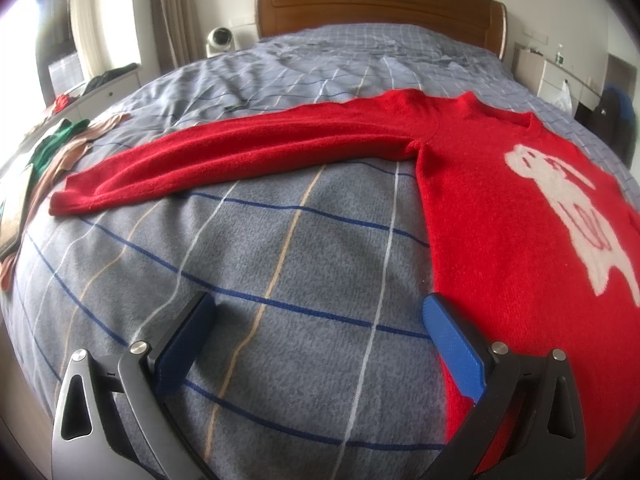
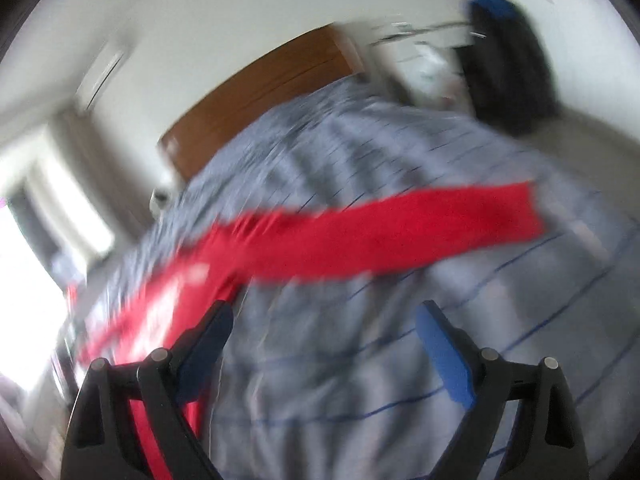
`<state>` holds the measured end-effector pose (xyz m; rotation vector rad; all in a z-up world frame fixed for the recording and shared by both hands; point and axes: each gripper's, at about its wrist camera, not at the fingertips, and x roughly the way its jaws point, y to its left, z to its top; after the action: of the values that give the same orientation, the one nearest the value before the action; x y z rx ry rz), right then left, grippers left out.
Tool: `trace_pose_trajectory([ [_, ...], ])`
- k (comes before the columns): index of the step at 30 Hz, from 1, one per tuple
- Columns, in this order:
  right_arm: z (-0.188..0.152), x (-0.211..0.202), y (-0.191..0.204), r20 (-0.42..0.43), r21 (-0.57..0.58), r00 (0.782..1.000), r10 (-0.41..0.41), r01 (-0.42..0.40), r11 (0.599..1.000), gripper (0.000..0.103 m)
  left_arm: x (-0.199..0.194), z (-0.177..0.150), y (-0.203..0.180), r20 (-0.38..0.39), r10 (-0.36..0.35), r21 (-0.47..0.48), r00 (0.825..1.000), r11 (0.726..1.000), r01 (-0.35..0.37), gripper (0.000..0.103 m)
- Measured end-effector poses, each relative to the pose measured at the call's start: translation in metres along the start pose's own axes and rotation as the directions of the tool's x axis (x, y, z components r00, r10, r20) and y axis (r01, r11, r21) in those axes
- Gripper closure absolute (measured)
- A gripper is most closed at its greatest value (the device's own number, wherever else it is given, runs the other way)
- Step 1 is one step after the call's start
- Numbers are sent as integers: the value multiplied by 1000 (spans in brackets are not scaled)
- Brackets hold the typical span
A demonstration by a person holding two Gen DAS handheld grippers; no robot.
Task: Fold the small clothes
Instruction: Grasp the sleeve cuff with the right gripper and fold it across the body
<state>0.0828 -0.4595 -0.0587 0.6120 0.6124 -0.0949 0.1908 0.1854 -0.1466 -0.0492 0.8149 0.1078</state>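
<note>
red sweater point(image 1: 500, 208) lies flat on the bed point(image 1: 280, 280), face up, with a white animal shape point(image 1: 568, 208) on its front. we see one long sleeve point(image 1: 224, 156) stretched out straight to the side across the blanket, and its cuff lies near the bed's edge. in our right wrist view the picture is blurry, but we can make out the other sleeve point(image 2: 400, 236) reaching out the other way.

our left gripper point(image 1: 320, 340) hangs low over the blanket just beside the sweater's side edge. its fingers point(image 1: 454, 352) are spread wide and pinch nothing; the blue one sits over the red cloth at the hem side, but we cannot tell if it touches.

our right gripper point(image 2: 324, 344) is also above the bed, with its fingers point(image 2: 442, 356) spread wide and nothing between them.

the blanket is grey-blue with thin blue, white and tan lines. a brown wooden headboard point(image 1: 380, 4) stands at the far end. a pile of green and tan clothes point(image 1: 60, 148) sits at the bed's left edge, well apart from the sweater. a small round white fan point(image 1: 219, 40) stands beside the headboard.
</note>
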Motion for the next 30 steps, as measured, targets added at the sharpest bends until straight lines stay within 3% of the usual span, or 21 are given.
trace_pose_trajectory([
  [3, 30, 10, -64, -68, 332, 996, 58, -32, 943, 23, 0, 0, 1, 2, 1, -1, 1000, 1000, -1, 0],
  [4, 34, 16, -75, -93, 378, 993, 73, -33, 925, 28, 0, 1, 1, 2, 3, -2, 1000, 1000, -3, 0],
  [8, 41, 38, -116, -100, 510, 995, -8, 59, 858, 50, 1, 0, 0, 10, 6, -5, 1000, 1000, -6, 0],
  [14, 58, 71, -144, -27, 577, 999, 27, -7, 816, 59, 2, -1, 0, 24, 6, -7, 1000, 1000, -6, 0],
  [15, 59, 74, -143, -32, 569, 999, 16, 5, 822, 65, 2, -1, 0, 25, 6, -7, 1000, 1000, -6, 0],
  [18, 65, 93, -130, -116, 493, 993, 3, 55, 868, 99, -1, -2, 0, 20, 6, -10, 1000, 1000, -6, 0],
  [21, 81, 88, -107, -105, 406, 993, -56, 95, 909, 99, -16, 1, 5, 64, -22, -24, 998, 999, 24, 0],
  [24, 112, 76, -47, -41, 231, 996, -76, 83, 969, 99, -29, 5, 14, 125, -28, -54, 992, 998, 35, 0],
  [27, 139, 72, 43, -3, 47, 1000, -2, 2, 999, 99, -25, 7, 28, 112, -40, -110, 993, 993, 53, 0],
  [30, 145, 81, 146, -29, -126, 993, 118, -121, 985, 99, -19, 8, 40, 83, -72, -168, 994, 982, 86, 0],
])
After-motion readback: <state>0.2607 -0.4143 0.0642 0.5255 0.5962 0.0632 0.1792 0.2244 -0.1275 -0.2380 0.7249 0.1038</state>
